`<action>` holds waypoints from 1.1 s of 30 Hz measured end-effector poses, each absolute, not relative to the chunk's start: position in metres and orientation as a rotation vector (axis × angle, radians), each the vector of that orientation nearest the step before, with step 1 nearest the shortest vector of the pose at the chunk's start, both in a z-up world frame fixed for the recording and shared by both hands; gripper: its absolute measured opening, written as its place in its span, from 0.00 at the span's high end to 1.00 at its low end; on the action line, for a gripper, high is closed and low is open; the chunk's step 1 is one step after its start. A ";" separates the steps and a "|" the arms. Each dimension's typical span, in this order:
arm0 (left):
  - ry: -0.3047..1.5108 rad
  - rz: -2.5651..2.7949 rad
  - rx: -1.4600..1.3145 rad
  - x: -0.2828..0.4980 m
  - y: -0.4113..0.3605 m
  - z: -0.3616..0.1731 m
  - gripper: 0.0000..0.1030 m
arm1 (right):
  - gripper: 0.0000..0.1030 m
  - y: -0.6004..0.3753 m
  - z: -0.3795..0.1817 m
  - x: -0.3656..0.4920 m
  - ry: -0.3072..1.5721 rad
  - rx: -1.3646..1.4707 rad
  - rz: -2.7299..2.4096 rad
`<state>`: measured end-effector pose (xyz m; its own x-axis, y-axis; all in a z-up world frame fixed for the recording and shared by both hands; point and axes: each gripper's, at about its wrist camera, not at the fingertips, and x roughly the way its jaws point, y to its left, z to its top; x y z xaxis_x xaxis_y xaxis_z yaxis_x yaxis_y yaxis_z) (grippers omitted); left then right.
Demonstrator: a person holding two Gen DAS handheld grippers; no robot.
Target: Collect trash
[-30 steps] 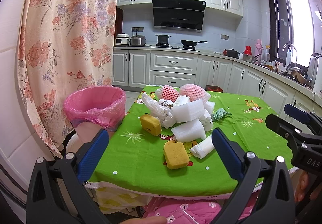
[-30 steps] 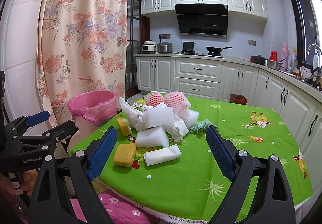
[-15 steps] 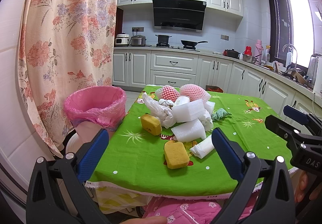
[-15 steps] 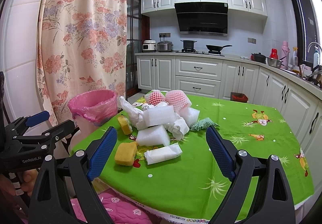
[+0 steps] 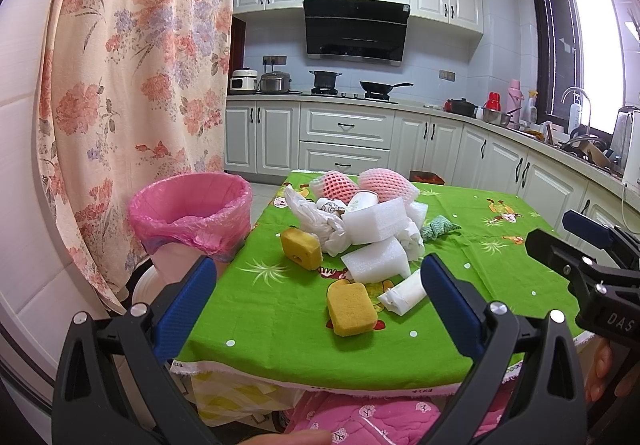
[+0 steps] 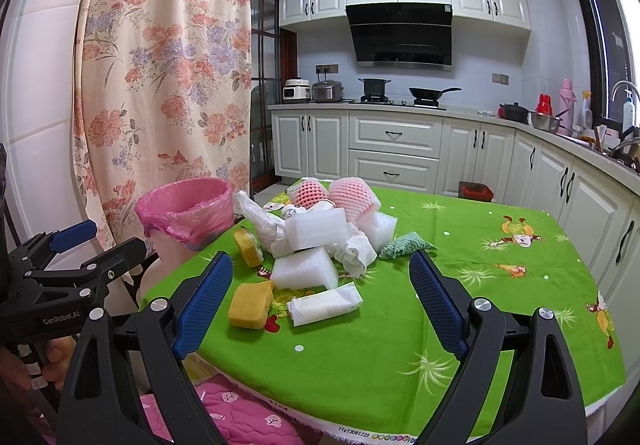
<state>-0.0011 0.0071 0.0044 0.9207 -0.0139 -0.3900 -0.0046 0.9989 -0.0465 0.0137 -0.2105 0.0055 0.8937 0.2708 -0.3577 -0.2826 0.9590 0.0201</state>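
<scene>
A pile of trash lies on the green tablecloth (image 5: 272, 309): two yellow sponges (image 5: 351, 309) (image 5: 301, 248), white foam blocks (image 5: 376, 259), a rolled white wrapper (image 5: 402, 292), crumpled plastic (image 5: 316, 219), pink foam fruit nets (image 5: 384, 183) and a green cloth scrap (image 5: 438, 227). A bin with a pink bag (image 5: 192, 213) stands left of the table. My left gripper (image 5: 316, 305) is open and empty, held before the table's near edge. My right gripper (image 6: 320, 301) is open and empty, also short of the pile. The near sponge (image 6: 250, 304) and the wrapper (image 6: 326, 304) lie between its fingers in view.
A floral curtain (image 5: 128, 85) hangs at the left behind the bin. White kitchen cabinets (image 5: 344, 133) and a counter with pots run along the back and right. A pink quilted cushion (image 6: 240, 417) sits below the table's near edge. Each gripper shows in the other's view (image 5: 592, 269) (image 6: 60, 277).
Almost nothing has moved. The right wrist view has shifted very slightly; both grippers stay open and the trash lies as before.
</scene>
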 end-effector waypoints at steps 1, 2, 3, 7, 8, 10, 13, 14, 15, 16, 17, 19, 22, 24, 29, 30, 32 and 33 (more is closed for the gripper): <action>0.402 -0.007 -0.047 -0.001 0.007 0.004 0.04 | 0.18 -0.211 0.005 0.014 0.366 -0.032 0.287; 0.402 -0.008 -0.047 -0.001 0.007 0.004 0.04 | 0.18 -0.211 0.005 0.014 0.367 -0.032 0.287; 0.403 -0.012 -0.046 -0.001 0.007 0.005 0.04 | 0.18 -0.211 0.005 0.014 0.367 -0.031 0.287; 0.406 -0.011 -0.034 0.001 0.007 0.004 0.04 | 0.18 -0.210 0.005 0.012 0.364 -0.027 0.274; 0.407 -0.013 -0.032 0.001 0.007 0.003 0.04 | 0.18 -0.210 0.005 0.012 0.363 -0.024 0.266; 0.409 -0.011 -0.033 0.002 0.008 0.002 0.04 | 0.18 -0.210 0.003 0.016 0.374 -0.018 0.259; 0.419 -0.013 -0.043 0.004 0.010 -0.004 0.04 | 0.18 -0.209 -0.004 0.026 0.408 -0.022 0.247; 0.427 -0.015 -0.050 0.007 0.012 -0.006 0.04 | 0.18 -0.210 -0.008 0.030 0.420 -0.025 0.244; 0.436 -0.014 -0.055 0.009 0.013 -0.008 0.04 | 0.18 -0.208 -0.012 0.034 0.436 -0.030 0.240; 0.457 -0.014 -0.066 0.015 0.016 -0.013 0.04 | 0.18 -0.208 -0.016 0.038 0.450 -0.033 0.235; 0.480 -0.019 -0.079 0.020 0.020 -0.017 0.04 | 0.18 -0.215 -0.021 0.043 0.459 -0.031 0.232; 0.522 -0.029 -0.102 0.031 0.025 -0.028 0.04 | 0.18 -0.216 -0.030 0.053 0.484 -0.026 0.231; 0.573 0.000 -0.080 0.050 0.028 -0.046 0.05 | 0.18 -0.217 -0.045 0.070 0.531 0.002 0.235; 0.588 -0.003 -0.076 0.059 0.031 -0.057 0.05 | 0.18 -0.218 -0.056 0.084 0.564 0.023 0.233; 0.606 0.003 -0.101 0.075 0.041 -0.082 0.05 | 0.18 -0.213 -0.079 0.112 0.634 0.068 0.220; 0.605 0.006 -0.107 0.078 0.044 -0.087 0.05 | 0.18 -0.210 -0.084 0.119 0.644 0.071 0.214; 0.596 0.019 -0.129 0.084 0.049 -0.098 0.05 | 0.18 -0.204 -0.090 0.130 0.655 0.068 0.197; 0.599 0.023 -0.138 0.087 0.051 -0.101 0.05 | 0.18 -0.198 -0.095 0.137 0.666 0.068 0.183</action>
<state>0.0865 0.0512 -0.1010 0.8260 -0.0180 -0.5634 -0.0618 0.9906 -0.1223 0.1372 -0.1984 -0.0948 0.7706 0.1905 -0.6082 -0.1466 0.9817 0.1216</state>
